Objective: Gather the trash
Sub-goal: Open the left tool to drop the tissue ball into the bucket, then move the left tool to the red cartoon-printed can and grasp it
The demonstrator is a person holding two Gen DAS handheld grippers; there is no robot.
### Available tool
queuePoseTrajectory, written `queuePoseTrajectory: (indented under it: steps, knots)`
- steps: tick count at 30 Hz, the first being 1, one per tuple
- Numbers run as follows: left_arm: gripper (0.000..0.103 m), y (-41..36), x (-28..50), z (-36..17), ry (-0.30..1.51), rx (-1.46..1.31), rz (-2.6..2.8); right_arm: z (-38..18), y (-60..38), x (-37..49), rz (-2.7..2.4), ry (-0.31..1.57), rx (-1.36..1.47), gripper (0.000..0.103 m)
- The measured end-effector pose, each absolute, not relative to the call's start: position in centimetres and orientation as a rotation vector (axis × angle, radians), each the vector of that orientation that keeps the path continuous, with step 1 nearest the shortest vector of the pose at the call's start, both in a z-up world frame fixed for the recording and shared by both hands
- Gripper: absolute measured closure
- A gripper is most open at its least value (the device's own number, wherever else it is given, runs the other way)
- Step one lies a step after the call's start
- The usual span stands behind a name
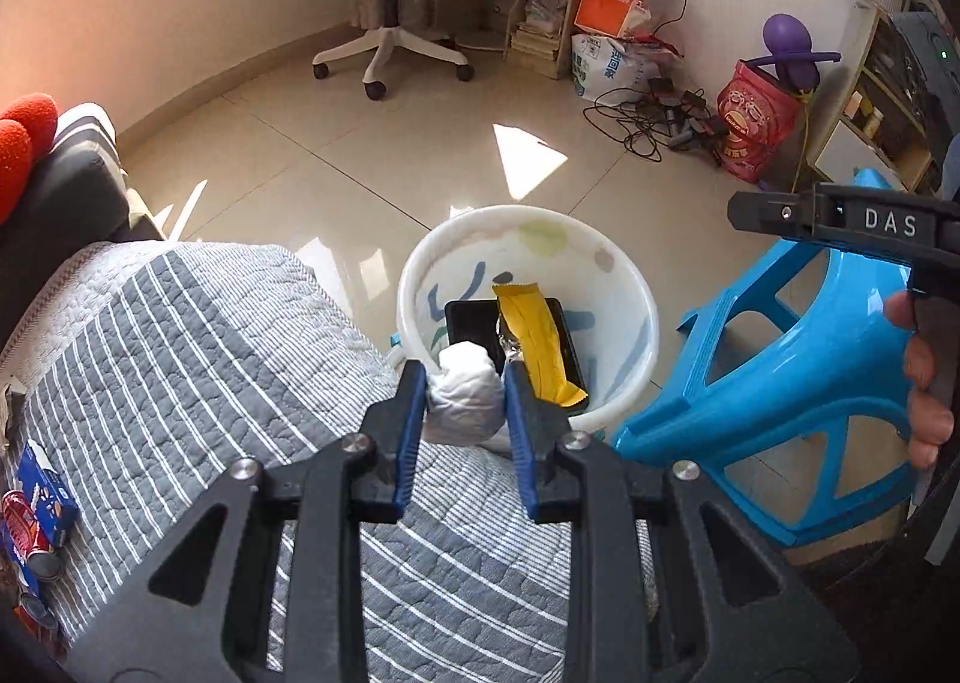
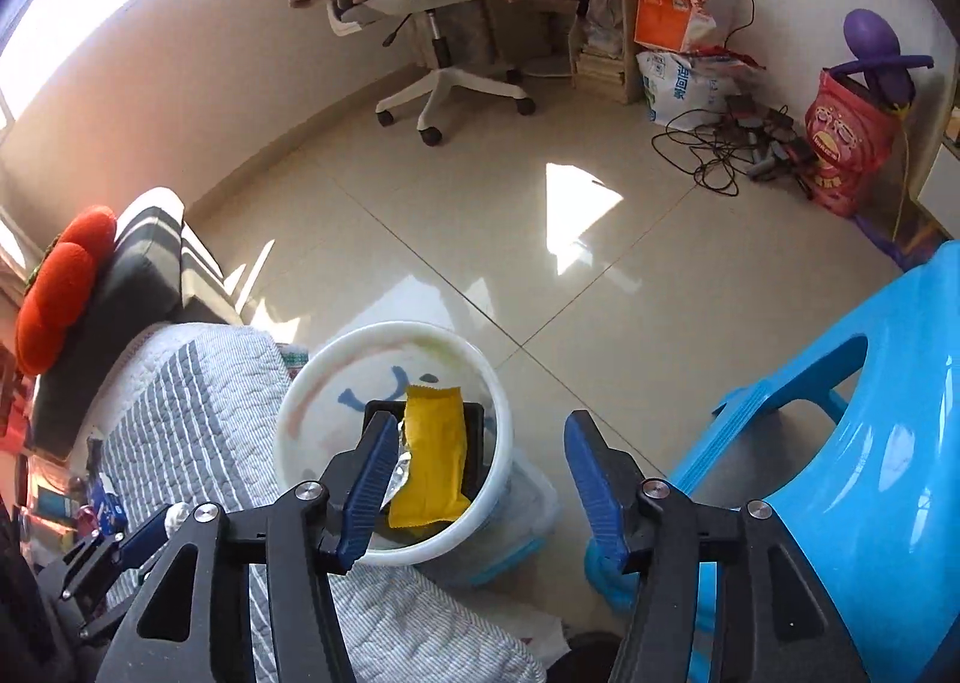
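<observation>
Jaws of left gripper point(image 1: 465, 401) pinch crumpled white tissue point(image 1: 465, 398); right gripper point(image 2: 480, 479) gapes empty.

Hidden, cropped and unreadable parts

Between the left gripper's point(image 1: 465, 395) fingers, the white wad point(image 1: 465, 398) covers part of the black tray point(image 1: 474, 323) lying in the white bucket point(image 1: 645, 323) just ahead, and the yellow wrapper point(image 1: 534, 341) hides more of it. Far to the left of those fingers, a blue box point(image 1: 45, 494) and a red can point(image 1: 24, 527) are cut by the frame edge (print too small to read). The right gripper's point(image 2: 486, 473) left finger covers the tray's point(image 2: 477, 443) near corner.
</observation>
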State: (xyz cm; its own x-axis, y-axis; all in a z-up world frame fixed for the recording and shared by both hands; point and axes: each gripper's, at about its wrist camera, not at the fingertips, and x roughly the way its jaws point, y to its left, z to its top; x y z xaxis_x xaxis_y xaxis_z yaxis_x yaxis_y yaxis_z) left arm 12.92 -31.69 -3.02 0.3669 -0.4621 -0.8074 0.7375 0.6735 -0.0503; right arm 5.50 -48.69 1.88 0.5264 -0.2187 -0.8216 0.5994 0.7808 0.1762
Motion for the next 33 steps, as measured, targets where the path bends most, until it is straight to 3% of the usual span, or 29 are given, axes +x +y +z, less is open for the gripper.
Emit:
queuePoseTrajectory:
  steps: [5, 8, 9, 11, 12, 13, 15, 17, 33]
  knots:
    - [0.074, -34.2, 14.1, -4.0, 0.904, 0.353, -0.797, 2.1, -49.1, 4.7, -0.505, 0.893, 0.448, 0.032]
    - [0.074, -35.2, 14.6, -4.7, 0.905, 0.369, -0.788, 1.7, -49.5, 4.6, -0.503, 0.905, 0.454, 0.032]
    - [0.070, -35.4, 14.7, -4.8, 0.903, 0.366, -0.788, 1.6, -49.6, 4.6, -0.502, 0.910, 0.457, 0.032]
    - [0.050, -35.3, 14.9, -4.9, 0.908, 0.347, -0.781, 1.5, -49.7, 4.6, -0.501, 0.914, 0.460, 0.032]
    - [0.028, -35.2, 15.1, -4.9, 0.909, 0.335, -0.767, 1.4, -49.7, 4.6, -0.499, 0.916, 0.462, 0.031]
    - [0.019, -34.9, 15.1, -4.8, 0.898, 0.318, -0.744, 1.4, -49.7, 4.6, -0.496, 0.918, 0.464, 0.031]
    - [0.017, -34.3, 15.3, -4.5, 0.905, 0.296, -0.722, 1.3, -49.6, 4.7, -0.486, 0.923, 0.461, 0.030]
    - [0.009, -33.8, 15.8, -4.5, 0.941, 0.295, -0.691, 1.2, -49.2, 4.9, -0.483, 0.931, 0.447, 0.029]
    - [0.001, -20.1, 16.9, -3.6, 0.992, 0.237, -0.532, 1.0, -44.6, 7.4, -0.443, 0.986, 0.339, 0.025]
